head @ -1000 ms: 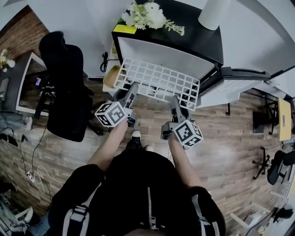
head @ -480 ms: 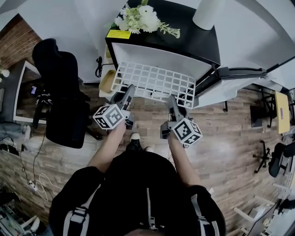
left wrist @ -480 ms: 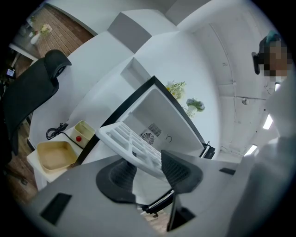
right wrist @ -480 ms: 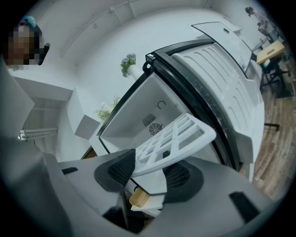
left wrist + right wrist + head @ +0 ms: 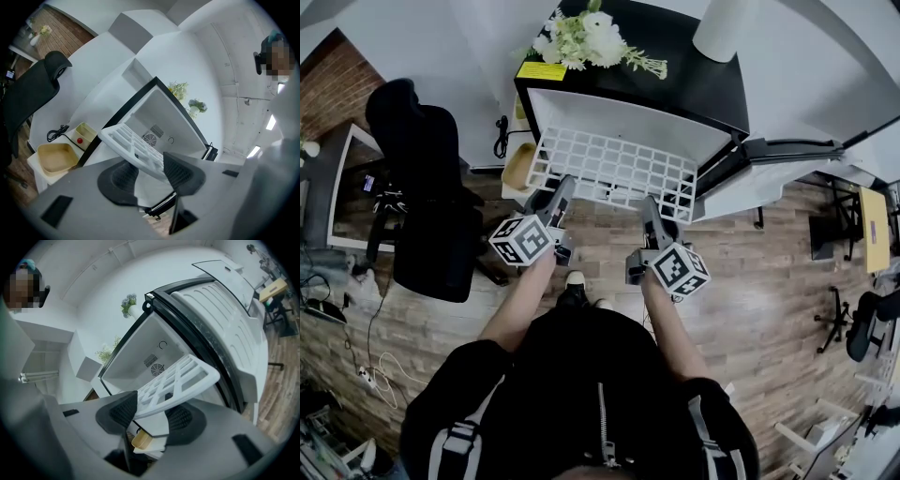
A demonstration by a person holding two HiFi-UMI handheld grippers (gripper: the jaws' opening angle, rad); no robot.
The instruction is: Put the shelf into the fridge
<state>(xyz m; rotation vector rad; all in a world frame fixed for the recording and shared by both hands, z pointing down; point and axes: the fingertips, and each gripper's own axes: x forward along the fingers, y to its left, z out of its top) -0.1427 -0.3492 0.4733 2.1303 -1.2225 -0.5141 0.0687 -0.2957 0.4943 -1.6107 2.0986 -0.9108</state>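
Lattice shelf of white plastic point(image 5: 614, 172) looks light, stiff, slightly slippery; left gripper point(image 5: 563, 187) and right gripper point(image 5: 650, 208) each clamp its near edge, far edge at the open black mini fridge point(image 5: 694, 84) mouth.

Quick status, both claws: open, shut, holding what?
Left claw: shut on the near edge of the shelf.
Right claw: shut on the same shelf, also at its near edge.

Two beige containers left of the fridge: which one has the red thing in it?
The smaller, paler beige bin, farther back by the black cable; a small red object sits inside. The larger shallow beige tray in front shows nothing inside.
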